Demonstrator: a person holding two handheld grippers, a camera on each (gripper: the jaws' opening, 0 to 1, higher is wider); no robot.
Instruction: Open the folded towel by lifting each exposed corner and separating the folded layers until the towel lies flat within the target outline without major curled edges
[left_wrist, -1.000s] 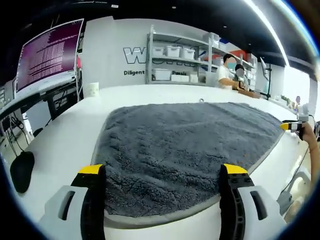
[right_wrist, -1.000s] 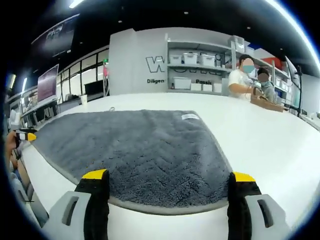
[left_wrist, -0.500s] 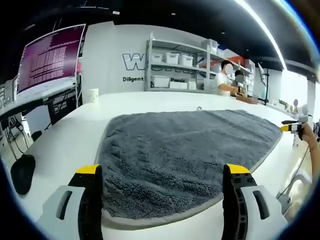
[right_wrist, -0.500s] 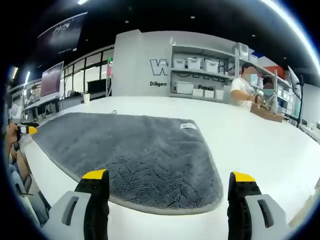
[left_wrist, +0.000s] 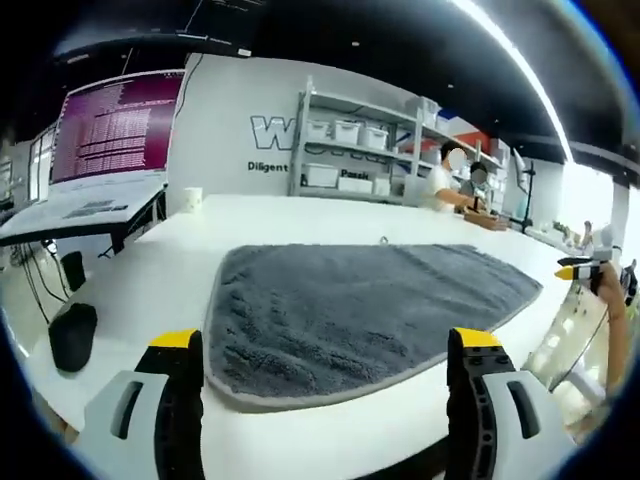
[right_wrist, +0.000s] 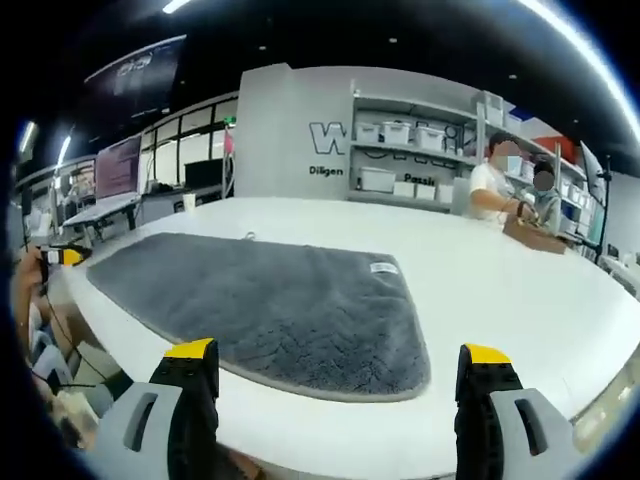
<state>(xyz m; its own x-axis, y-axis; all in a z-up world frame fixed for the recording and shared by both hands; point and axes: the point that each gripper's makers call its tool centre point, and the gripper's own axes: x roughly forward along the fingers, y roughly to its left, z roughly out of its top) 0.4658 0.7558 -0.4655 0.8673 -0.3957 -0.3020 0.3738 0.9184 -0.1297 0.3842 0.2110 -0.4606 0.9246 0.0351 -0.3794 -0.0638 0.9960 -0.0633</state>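
Note:
A grey fluffy towel (left_wrist: 360, 305) lies spread flat on the white table (left_wrist: 150, 270), with a pale border round its edge. In the right gripper view the same towel (right_wrist: 270, 310) shows a small white label (right_wrist: 383, 267) near its far right corner. My left gripper (left_wrist: 325, 375) stands open, back from the towel's near edge, with nothing between its jaws. Off the towel's near edge, my right gripper (right_wrist: 340, 385) is open and holds nothing either. The right gripper's yellow tip (left_wrist: 572, 271) shows at the right of the left gripper view, and the left gripper's tip (right_wrist: 55, 257) at the left of the right gripper view.
A white cup (left_wrist: 192, 199) stands at the table's far left. A monitor (left_wrist: 115, 125) with purple text is on a desk to the left. Shelves (left_wrist: 350, 150) with white bins line the back wall. People (right_wrist: 495, 185) work at a table on the far right. A dark object (left_wrist: 72, 335) lies low left.
Both cameras have drawn back and up from the towel, so it looks smaller and farther. The towel itself has stayed flat and in place. Both grippers stay open.

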